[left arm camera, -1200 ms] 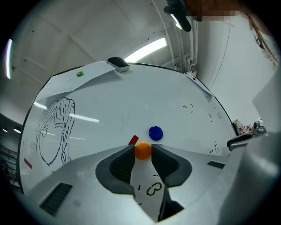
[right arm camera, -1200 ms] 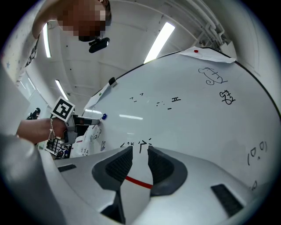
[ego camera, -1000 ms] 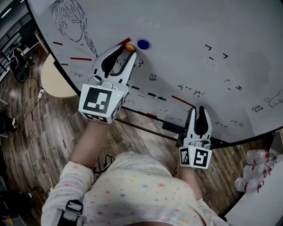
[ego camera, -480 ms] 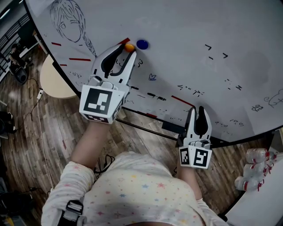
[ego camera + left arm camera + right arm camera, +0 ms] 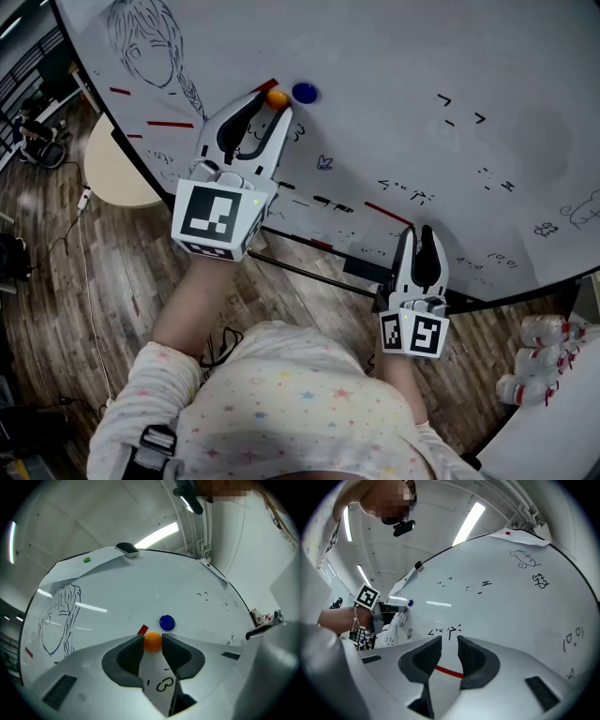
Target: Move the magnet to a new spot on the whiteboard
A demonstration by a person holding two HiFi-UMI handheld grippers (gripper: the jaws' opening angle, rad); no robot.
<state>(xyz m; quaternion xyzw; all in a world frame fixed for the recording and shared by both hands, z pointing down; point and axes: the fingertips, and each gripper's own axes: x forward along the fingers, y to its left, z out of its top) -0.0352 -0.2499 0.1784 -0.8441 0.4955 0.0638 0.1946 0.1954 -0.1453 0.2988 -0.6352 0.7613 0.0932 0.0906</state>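
A small orange round magnet (image 5: 276, 97) sits on the tilted whiteboard (image 5: 394, 47), with a blue round magnet (image 5: 303, 93) just to its right. My left gripper (image 5: 273, 101) is shut on the orange magnet. In the left gripper view the orange magnet (image 5: 152, 641) is pinched between the two dark pads (image 5: 131, 654), against the board, with the blue magnet (image 5: 167, 622) slightly beyond it. My right gripper (image 5: 419, 232) rests low at the board's near edge. Its jaws (image 5: 449, 640) stand slightly apart with nothing between them, over a red line on the board.
The board carries a drawn girl (image 5: 150, 42), red strokes and scribbles. A short red strip (image 5: 142, 630) lies left of the orange magnet. An eraser (image 5: 127, 549) and a green dot (image 5: 86, 560) are at the board's far edge. A round beige table (image 5: 112, 169) and white bottles (image 5: 539, 366) stand on the wooden floor.
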